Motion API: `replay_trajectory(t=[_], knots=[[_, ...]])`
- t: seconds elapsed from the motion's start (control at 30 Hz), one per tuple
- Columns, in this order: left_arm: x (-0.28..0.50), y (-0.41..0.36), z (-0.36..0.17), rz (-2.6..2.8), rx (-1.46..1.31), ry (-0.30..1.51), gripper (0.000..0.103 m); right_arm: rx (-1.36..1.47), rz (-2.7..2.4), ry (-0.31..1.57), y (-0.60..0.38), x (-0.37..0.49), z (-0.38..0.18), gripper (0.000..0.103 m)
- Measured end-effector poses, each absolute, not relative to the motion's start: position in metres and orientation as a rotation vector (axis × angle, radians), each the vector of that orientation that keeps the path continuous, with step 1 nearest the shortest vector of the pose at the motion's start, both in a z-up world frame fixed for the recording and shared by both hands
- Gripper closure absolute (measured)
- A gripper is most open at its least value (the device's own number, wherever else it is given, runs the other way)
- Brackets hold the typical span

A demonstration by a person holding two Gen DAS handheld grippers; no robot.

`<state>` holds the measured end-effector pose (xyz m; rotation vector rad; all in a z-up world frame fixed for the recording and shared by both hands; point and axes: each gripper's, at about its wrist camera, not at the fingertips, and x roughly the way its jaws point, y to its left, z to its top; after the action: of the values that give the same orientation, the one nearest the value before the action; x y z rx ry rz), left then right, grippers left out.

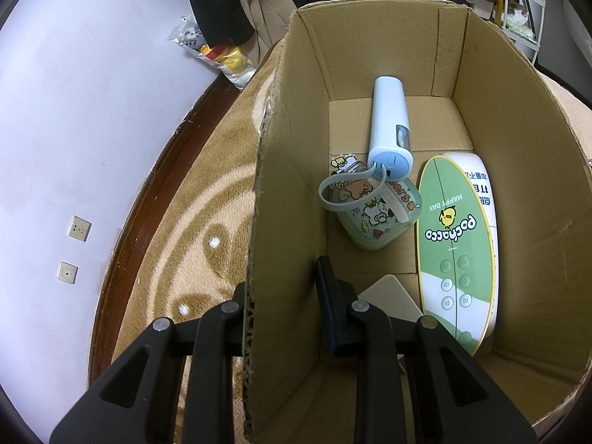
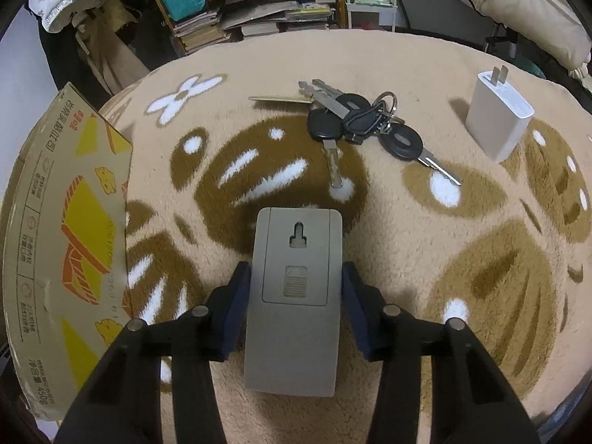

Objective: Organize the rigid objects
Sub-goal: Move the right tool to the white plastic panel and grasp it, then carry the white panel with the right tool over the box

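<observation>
The cardboard box (image 1: 370, 55) is the biggest thing here, standing on the plush patterned blanket (image 2: 425, 222). The left gripper (image 1: 285, 296) straddles the box's near wall, fingers apart on either side of it, not visibly pinching. Inside lie a green-faced speaker (image 1: 457, 244), a pale blue tube (image 1: 388, 122) and a small stickered case (image 1: 373, 214).

Right of the box, the right gripper (image 2: 296, 288) has its fingers against both long edges of a grey plastic remote (image 2: 294, 296) lying face down. It looks stiff, light and rather slick, so mid-body suits. Beyond it sit a key bunch (image 2: 362, 118) and white charger (image 2: 497, 122).
</observation>
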<state>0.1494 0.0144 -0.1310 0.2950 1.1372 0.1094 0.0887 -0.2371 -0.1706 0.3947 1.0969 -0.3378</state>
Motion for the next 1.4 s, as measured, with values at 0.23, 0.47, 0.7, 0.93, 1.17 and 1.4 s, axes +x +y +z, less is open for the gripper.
replay_trajectory(t=[0.23,0.47,0.7,0.93,1.17,1.4], knots=[[0.149,0.014,-0.131,0.110,0.296,1.137,0.079,0.406,-0.305,1.068,-0.232,0.092,-0.165,0.052],[0.149,0.014,-0.131,0.110,0.297,1.137,0.079,0.419,-0.286,1.022,-0.227,0.095,-0.156,0.052],[0.148,0.014,-0.131,0.112,0.300,1.137,0.079,0.455,-0.248,0.974,-0.224,0.097,-0.143,0.052],[0.147,0.013,-0.131,0.111,0.303,1.138,0.079,0.459,-0.194,0.900,-0.217,0.098,-0.118,0.052],[0.146,0.013,-0.132,0.111,0.304,1.137,0.079,0.420,-0.128,0.789,-0.201,0.100,-0.077,0.052],[0.146,0.014,-0.132,0.112,0.304,1.137,0.079,0.427,-0.048,0.727,-0.188,0.099,-0.049,0.052]])
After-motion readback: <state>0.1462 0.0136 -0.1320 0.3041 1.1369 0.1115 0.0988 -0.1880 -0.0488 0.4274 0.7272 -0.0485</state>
